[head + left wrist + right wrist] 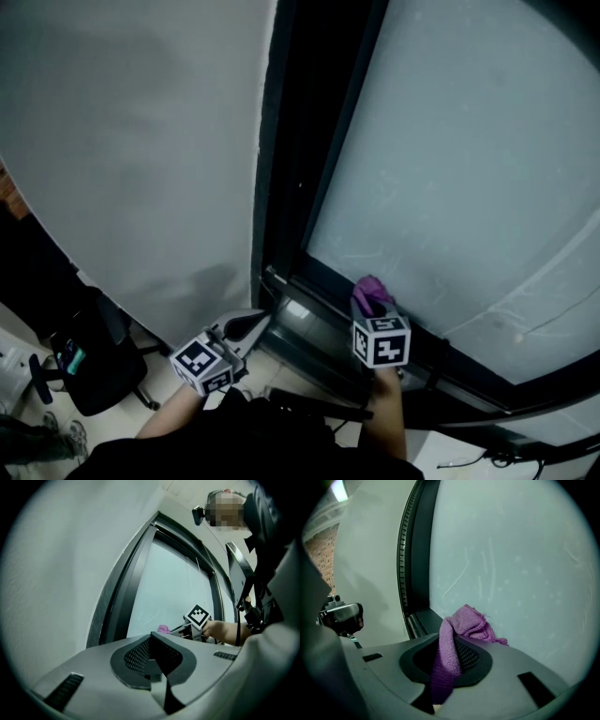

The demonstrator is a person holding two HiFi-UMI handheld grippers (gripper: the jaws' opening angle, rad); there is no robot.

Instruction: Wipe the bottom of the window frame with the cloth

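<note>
A purple cloth [461, 629] hangs out of my right gripper [451, 644], which is shut on it. In the head view the cloth [372, 292] touches the frosted pane just above the dark bottom rail of the window frame [319, 278], with the right gripper [373, 314] right below it. My left gripper [255, 324] is shut and holds nothing; it hovers near the frame's lower left corner, apart from the cloth. In the left gripper view its jaws [152, 641] meet, and the cloth [163, 629] and the right gripper's marker cube [198, 615] lie beyond them.
A white wall [141, 169] stands left of the dark vertical frame post [281, 141]. A black office chair [94, 361] sits on the floor at lower left. A cable [497, 459] lies at lower right. The frosted glass [469, 169] fills the right side.
</note>
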